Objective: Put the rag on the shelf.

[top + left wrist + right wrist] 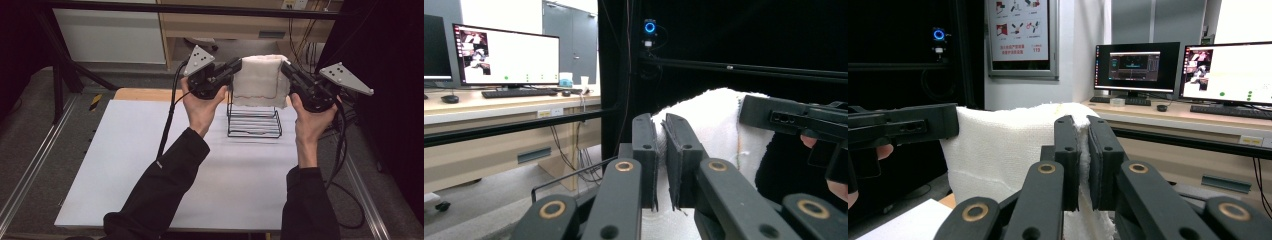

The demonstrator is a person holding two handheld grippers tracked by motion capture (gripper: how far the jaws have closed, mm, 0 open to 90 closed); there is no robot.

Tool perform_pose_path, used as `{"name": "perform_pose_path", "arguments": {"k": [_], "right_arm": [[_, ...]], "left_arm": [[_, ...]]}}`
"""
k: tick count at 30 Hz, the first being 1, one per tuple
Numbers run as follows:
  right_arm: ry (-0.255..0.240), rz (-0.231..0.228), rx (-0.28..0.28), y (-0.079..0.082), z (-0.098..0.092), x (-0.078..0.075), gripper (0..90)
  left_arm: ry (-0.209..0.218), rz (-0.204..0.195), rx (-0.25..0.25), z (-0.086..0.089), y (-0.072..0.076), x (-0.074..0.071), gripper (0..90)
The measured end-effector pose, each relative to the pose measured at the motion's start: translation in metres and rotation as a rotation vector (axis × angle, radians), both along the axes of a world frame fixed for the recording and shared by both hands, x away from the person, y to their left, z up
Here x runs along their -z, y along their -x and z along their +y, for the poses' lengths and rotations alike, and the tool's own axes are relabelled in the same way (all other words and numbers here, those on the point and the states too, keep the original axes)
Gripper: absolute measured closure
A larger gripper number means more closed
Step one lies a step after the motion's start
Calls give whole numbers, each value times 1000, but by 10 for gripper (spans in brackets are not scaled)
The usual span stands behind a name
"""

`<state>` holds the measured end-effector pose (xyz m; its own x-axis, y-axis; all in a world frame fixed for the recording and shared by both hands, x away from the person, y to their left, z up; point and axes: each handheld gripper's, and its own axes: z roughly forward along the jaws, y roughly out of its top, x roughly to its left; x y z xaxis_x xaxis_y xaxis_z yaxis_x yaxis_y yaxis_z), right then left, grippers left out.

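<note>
A white towel (pixel 257 80) with a thin red stripe hangs spread above a black wire rack (pixel 254 119) at the far middle of the white table (pixel 150 165). My left gripper (pixel 235 65) is shut on the towel's upper left corner, and my right gripper (pixel 286 69) is shut on its upper right corner. In the left gripper view the jaws pinch the towel (pixel 719 130) edge, with the left gripper (pixel 663 131) facing the other tool. The right gripper (pixel 1083 131) clamps the towel (pixel 1003 145) in the right gripper view in the same way.
The person's dark sleeves (pixel 160 190) reach in from the bottom. Cables (pixel 167 120) trail from both tools. A wooden strip (pixel 145 94) lies along the table's far edge. Beyond stand a desk with monitors (pixel 506 55) and a black frame post (pixel 616 75).
</note>
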<state>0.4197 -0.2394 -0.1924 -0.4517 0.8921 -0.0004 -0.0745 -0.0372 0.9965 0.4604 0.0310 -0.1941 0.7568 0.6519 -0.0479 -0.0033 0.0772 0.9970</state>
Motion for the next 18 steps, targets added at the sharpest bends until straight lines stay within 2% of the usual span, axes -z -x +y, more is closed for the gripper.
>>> {"name": "perform_pose_path", "arguments": {"k": [18], "right_arm": [[8,-12,23,-18,-5,-21,848]], "left_arm": [[0,-12,-13,-9,-18,-21,838]]}}
